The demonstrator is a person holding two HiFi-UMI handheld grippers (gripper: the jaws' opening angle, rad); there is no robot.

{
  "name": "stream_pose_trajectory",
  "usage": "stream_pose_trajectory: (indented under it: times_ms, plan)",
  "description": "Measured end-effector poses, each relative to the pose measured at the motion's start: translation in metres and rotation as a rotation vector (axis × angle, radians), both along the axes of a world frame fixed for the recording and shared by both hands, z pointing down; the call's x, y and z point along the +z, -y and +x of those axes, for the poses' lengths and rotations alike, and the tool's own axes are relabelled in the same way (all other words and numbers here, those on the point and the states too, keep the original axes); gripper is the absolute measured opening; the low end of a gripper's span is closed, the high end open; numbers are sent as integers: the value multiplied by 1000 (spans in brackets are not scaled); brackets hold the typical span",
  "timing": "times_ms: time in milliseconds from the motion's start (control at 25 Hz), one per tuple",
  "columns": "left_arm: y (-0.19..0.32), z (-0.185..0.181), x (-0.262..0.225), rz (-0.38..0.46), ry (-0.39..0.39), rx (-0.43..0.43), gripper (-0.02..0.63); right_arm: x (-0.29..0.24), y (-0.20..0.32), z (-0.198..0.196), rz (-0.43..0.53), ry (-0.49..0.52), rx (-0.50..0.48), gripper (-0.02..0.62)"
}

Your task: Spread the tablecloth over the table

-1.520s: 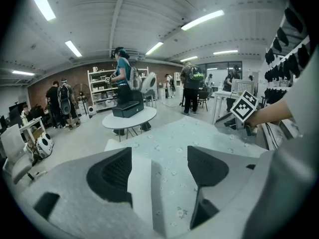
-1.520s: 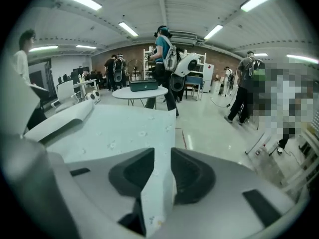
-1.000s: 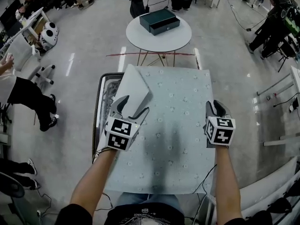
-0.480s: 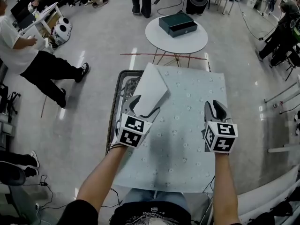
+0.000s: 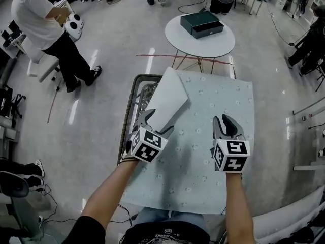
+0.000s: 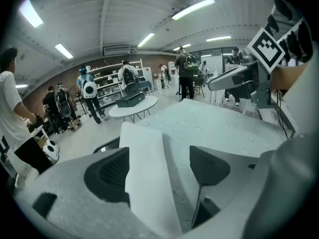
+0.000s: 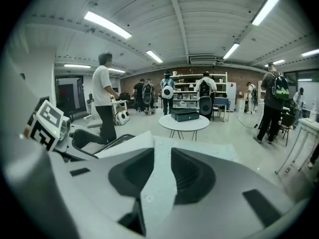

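Big workshop hall, shiny grey floor (image 5: 101, 60), strip lights overhead; off to the left a person (image 5: 38, 19) in a white top stands by some gear. Coming right you hit the table; its dark rim (image 5: 133, 93) shows bare along the left side because the cloth (image 5: 213, 105) doesn't reach it there. The cloth is pale blue with little dots and covers the rest of the top; its far left corner is turned back into a flap (image 5: 167, 98) with the plain white underside up. The left gripper (image 5: 159, 122) sits right at that flap; its jaws have just been opening and stand wide apart, the flap lying between them against the left-hand pad with a clear gap on the other side, so nothing's pinched. Further right the right gripper (image 5: 225, 120) is low on the cloth near its right side; its jaws are nearly together and nipped on a thin ridge of the cloth. Beyond the table's far end there's a round table (image 5: 183, 42) with a dark green box (image 5: 205, 23) on it.
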State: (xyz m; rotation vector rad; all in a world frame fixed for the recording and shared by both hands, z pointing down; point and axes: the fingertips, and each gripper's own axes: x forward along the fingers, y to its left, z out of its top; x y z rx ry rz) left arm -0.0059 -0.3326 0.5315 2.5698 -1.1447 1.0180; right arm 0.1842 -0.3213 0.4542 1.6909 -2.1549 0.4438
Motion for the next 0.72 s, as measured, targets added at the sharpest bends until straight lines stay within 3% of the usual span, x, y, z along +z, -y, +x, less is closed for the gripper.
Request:
stream_pose_trajectory:
  times_ms: [200, 440, 720]
  plan:
    - [4, -4, 33, -26, 108, 37, 397, 18, 9, -9, -35, 16, -38, 111]
    - [16, -16, 60, -59, 172, 21, 417, 38, 24, -15, -73, 43, -72, 111]
    - [28, -23, 84, -37, 315, 41, 437, 62, 40, -22, -113, 65, -110, 110]
